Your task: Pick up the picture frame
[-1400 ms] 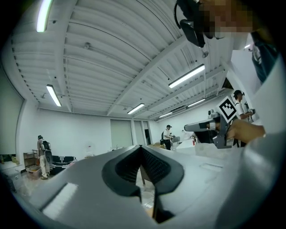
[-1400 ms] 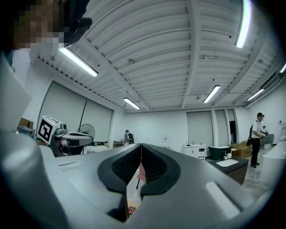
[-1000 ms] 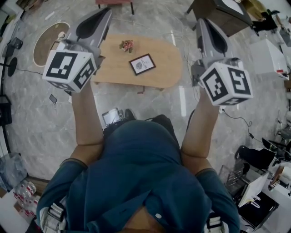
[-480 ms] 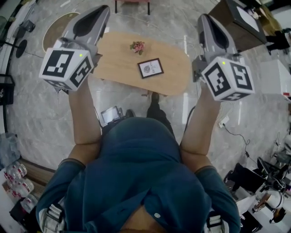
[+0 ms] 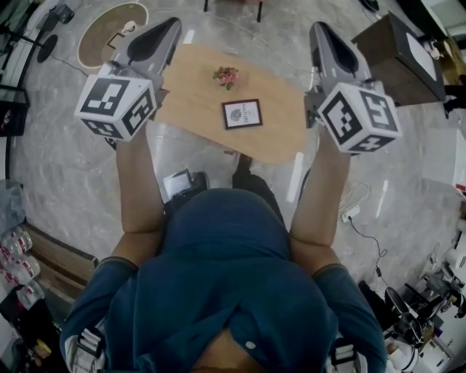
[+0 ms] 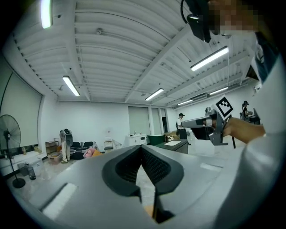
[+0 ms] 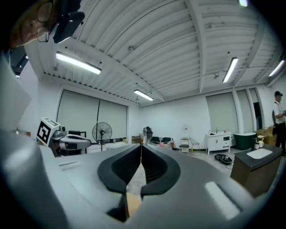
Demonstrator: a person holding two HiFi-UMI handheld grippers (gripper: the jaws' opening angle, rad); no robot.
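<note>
A small dark picture frame (image 5: 242, 114) with a white picture lies flat on a low oval wooden table (image 5: 196, 109), seen from above in the head view. My left gripper (image 5: 172, 26) is held level over the table's left end, jaws shut and empty. My right gripper (image 5: 316, 29) is held level past the table's right end, jaws shut with nothing between them. In the left gripper view the shut jaws (image 6: 141, 147) point across the room and the right gripper (image 6: 203, 124) shows at the right. In the right gripper view the shut jaws (image 7: 141, 146) point level; the left gripper (image 7: 67, 140) shows at the left.
A small pink flower arrangement (image 5: 226, 76) sits on the table behind the frame. A dark wooden cabinet (image 5: 399, 55) stands at the right, a round brown mat (image 5: 109, 22) at the upper left. A power strip and cable (image 5: 352, 213) lie on the marble floor. A standing fan (image 7: 102, 133) is across the room.
The table and frame have shifted down and right in the head view as the person stepped closer. Both grippers moved forward and lower, staying shut.
</note>
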